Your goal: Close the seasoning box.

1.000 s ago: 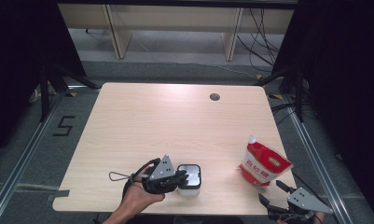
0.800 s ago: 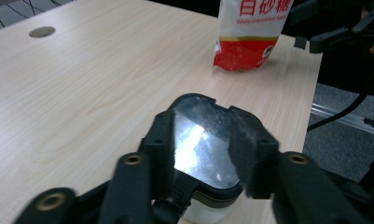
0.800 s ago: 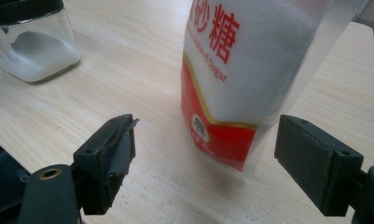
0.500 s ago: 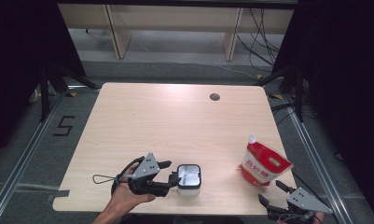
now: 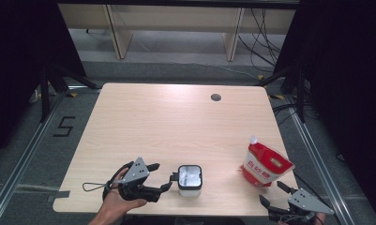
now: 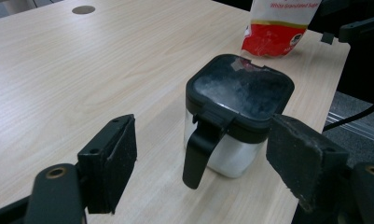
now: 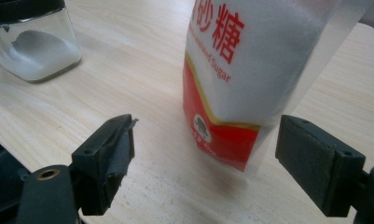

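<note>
Standing near the counter's [image 5: 176, 122] front edge, the sugar jar [image 5: 190, 180] lies just ahead of the wide-open, empty left gripper [image 5: 166, 177]. Off the right corner, the right gripper [image 5: 273, 196] gapes empty before the sugar pouch [image 5: 265, 166].

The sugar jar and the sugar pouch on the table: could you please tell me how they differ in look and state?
The sugar jar is a squat clear box with a black lid and handle; the sugar pouch is a taller soft bag, red and white with printed lettering. The jar holds only a low layer of white grains; the pouch looks full. The jar sits before the left gripper, the pouch before the right gripper. Both stand upright, ungripped.
</note>
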A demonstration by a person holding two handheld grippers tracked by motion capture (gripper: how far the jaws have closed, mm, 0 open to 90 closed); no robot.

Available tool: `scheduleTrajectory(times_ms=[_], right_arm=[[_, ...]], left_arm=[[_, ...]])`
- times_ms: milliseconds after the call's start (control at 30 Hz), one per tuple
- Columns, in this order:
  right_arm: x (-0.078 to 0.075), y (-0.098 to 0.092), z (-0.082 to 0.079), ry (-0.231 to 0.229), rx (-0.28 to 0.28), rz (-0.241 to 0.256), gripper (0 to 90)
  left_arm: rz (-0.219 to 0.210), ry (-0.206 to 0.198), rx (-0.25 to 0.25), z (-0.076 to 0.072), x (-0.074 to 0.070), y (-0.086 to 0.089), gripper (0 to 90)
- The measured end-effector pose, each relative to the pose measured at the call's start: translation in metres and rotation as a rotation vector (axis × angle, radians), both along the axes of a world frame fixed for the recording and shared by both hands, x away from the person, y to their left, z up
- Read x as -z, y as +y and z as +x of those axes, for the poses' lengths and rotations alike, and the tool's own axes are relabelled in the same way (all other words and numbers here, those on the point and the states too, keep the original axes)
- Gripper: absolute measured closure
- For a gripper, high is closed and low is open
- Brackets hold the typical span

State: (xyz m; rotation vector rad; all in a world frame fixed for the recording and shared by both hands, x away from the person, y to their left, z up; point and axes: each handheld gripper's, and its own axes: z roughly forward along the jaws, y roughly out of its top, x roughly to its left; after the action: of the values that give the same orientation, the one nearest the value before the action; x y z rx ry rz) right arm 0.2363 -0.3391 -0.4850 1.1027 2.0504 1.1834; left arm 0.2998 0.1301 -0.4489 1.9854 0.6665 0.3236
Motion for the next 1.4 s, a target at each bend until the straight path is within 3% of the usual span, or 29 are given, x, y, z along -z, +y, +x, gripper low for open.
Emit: scheduleTrajectory(times_ms=[167, 200, 300, 367, 500, 567, 600, 633, 733, 767, 800, 833, 933, 1000, 1100, 1133, 1233, 1333, 1367, 1400], right_arm=[[0.000, 0.000, 0.000, 0.001, 0.001, 0.000, 20.4], [0.000, 0.000, 0.000, 0.002, 0.000, 0.000, 20.4], [0.000, 0.000, 0.000, 0.003, 0.002, -0.002, 20.4], [0.000, 0.000, 0.000, 0.003, 0.002, -0.003, 20.4], [0.000, 0.000, 0.000, 0.001, 0.002, -0.004, 20.4], [0.000, 0.000, 0.000, -0.012, 0.006, -0.009, 20.4], [0.000, 0.000, 0.000, -0.012, 0.005, -0.006, 20.4], [0.000, 0.002, -0.002, 0.006, 0.020, 0.003, 20.4], [0.000, -0.001, 0.001, -0.028, -0.001, -0.015, 20.4], [0.000, -0.001, 0.001, -0.022, 0.003, -0.016, 20.4], [0.000, 0.002, -0.003, 0.032, 0.024, 0.006, 20.4], [0.000, 0.002, -0.002, 0.025, 0.017, 0.002, 20.3], [0.000, 0.000, 0.000, 0.005, -0.007, -0.014, 19.9], [0.000, 0.002, -0.003, 0.036, 0.026, 0.005, 19.9], [0.000, 0.002, -0.003, 0.027, 0.011, 0.008, 19.5], [0.000, 0.002, -0.003, 0.028, 0.010, 0.008, 19.4], [0.000, 0.001, -0.001, 0.014, -0.003, -0.008, 18.1], [0.000, 0.001, -0.001, 0.014, -0.001, -0.012, 16.8], [0.001, 0.000, 0.001, -0.023, -0.013, -0.026, 16.5], [0.001, 0.000, 0.001, -0.024, -0.014, -0.027, 16.3]], left_arm=[[0.007, 0.004, 0.004, 0.000, 0.005, 0.006, 23.9], [-0.004, 0.027, -0.019, -0.002, 0.006, 0.007, 23.7], [-0.027, 0.018, -0.023, -0.002, 0.007, 0.009, 22.3], [-0.025, 0.036, -0.045, -0.005, 0.008, 0.011, 22.3], [0.003, 0.019, -0.024, -0.007, 0.011, 0.016, 22.3], [-0.026, 0.042, -0.050, -0.010, 0.014, 0.015, 22.1], [0.009, 0.031, -0.030, -0.009, 0.014, 0.018, 21.9], [-0.008, 0.041, -0.036, -0.011, 0.016, 0.018, 22.0], [0.002, 0.044, -0.038, -0.012, 0.019, 0.020, 21.8], [-0.004, 0.050, -0.040, -0.013, 0.021, 0.020, 21.5], [-0.010, 0.068, -0.054, -0.015, 0.023, 0.020, 21.3], [0.009, 0.059, -0.039, -0.015, 0.025, 0.022, 21.3], [-0.001, 0.075, -0.059, -0.018, 0.029, 0.023, 21.3], [0.006, 0.078, -0.072, -0.020, 0.032, 0.024, 21.3], [0.028, 0.058, -0.061, -0.022, 0.035, 0.026, 21.3], [0.024, 0.078, -0.083, -0.025, 0.036, 0.026, 21.3], [0.042, 0.065, -0.105, -0.028, 0.040, 0.025, 19.3], [0.037, 0.069, -0.104, -0.029, 0.043, 0.025, 17.2], [0.028, 0.067, -0.111, -0.030, 0.043, 0.025, 16.4], [0.009, 0.068, -0.109, -0.031, 0.043, 0.025, 16.2]])
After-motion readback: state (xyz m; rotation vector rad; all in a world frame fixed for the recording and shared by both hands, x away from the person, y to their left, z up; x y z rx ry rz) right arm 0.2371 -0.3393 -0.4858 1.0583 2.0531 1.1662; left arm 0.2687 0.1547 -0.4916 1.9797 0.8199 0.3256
